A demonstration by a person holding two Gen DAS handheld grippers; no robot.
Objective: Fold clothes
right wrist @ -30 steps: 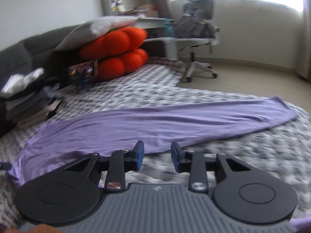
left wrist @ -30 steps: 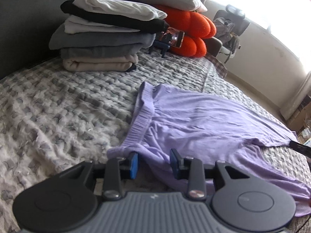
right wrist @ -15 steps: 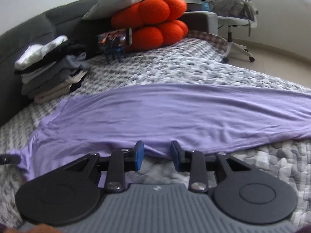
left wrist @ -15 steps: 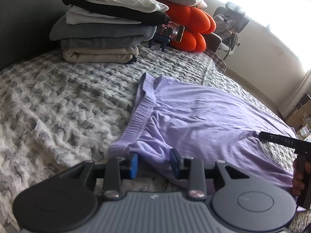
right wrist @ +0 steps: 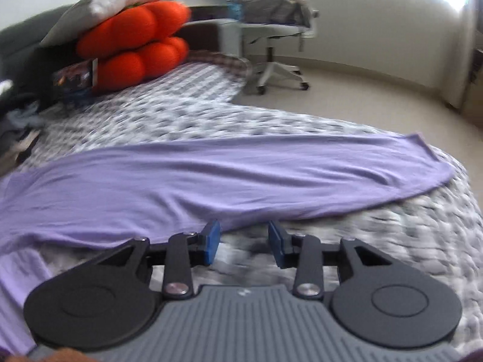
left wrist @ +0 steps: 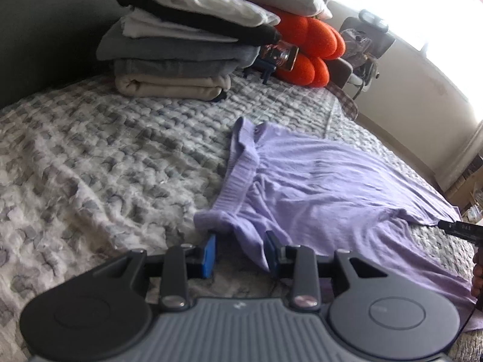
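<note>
two risks, one per view. left wrist: the left gripper (left wrist: 240, 252) stands part open with the waistband corner of the lilac knit trousers (left wrist: 317, 193) between its blue pads, ungripped (it may slide out). right wrist: the right gripper (right wrist: 244, 242), just widening, is empty; the trouser leg's edge lies just ahead and could bunch.

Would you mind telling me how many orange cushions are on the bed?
2, stacked at the head of the bed: the upper orange cushion under a grey pillow, the lower orange cushion beneath it. Others may be hidden.
</note>
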